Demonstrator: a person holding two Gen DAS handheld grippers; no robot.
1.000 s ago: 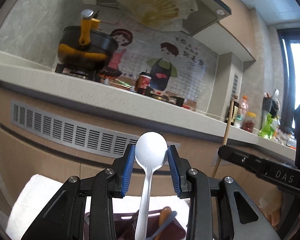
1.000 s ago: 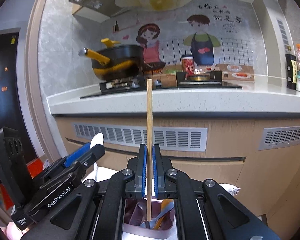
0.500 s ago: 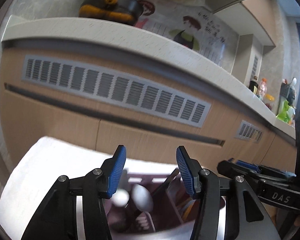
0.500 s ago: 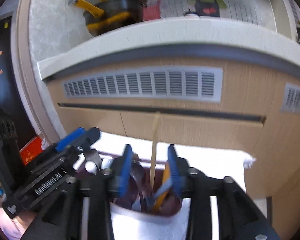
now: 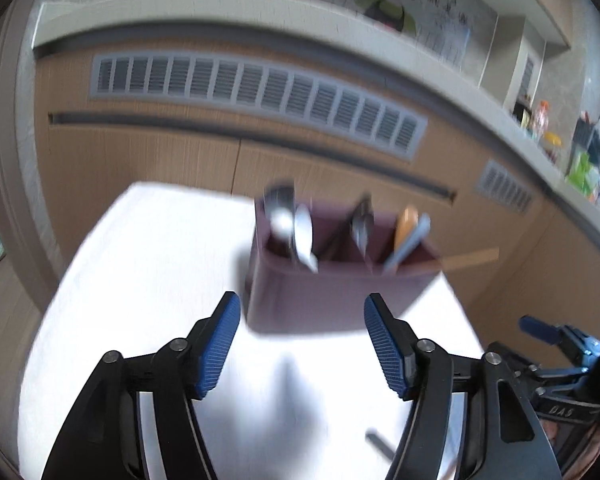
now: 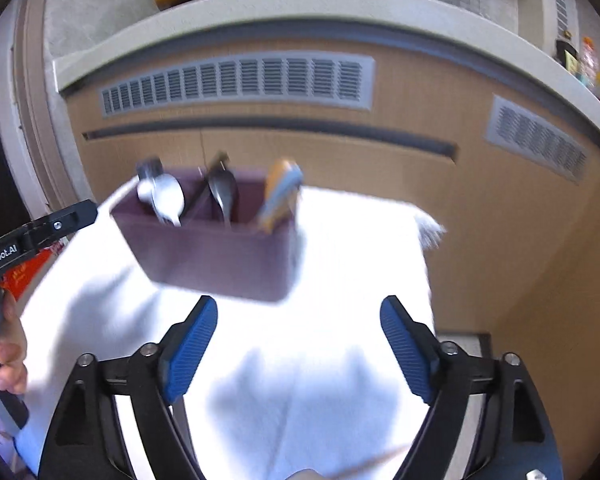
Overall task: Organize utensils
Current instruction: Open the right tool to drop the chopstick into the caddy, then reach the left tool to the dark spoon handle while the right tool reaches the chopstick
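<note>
Left wrist view shows the left gripper point(image 5: 302, 344) with its jaws opening and nothing between them, above a white cloth point(image 5: 148, 264), while the maroon caddy point(image 5: 332, 292) stands just beyond its fingertips with a white spoon point(image 5: 304, 236) in its left compartment, a dark utensil in the middle, and an orange and a grey handle on the right. Right wrist view shows the right gripper point(image 6: 298, 344) with jaws spreading wide and empty over the same cloth, the caddy point(image 6: 216, 264) ahead and slightly left, and the picture is blurred.
</note>
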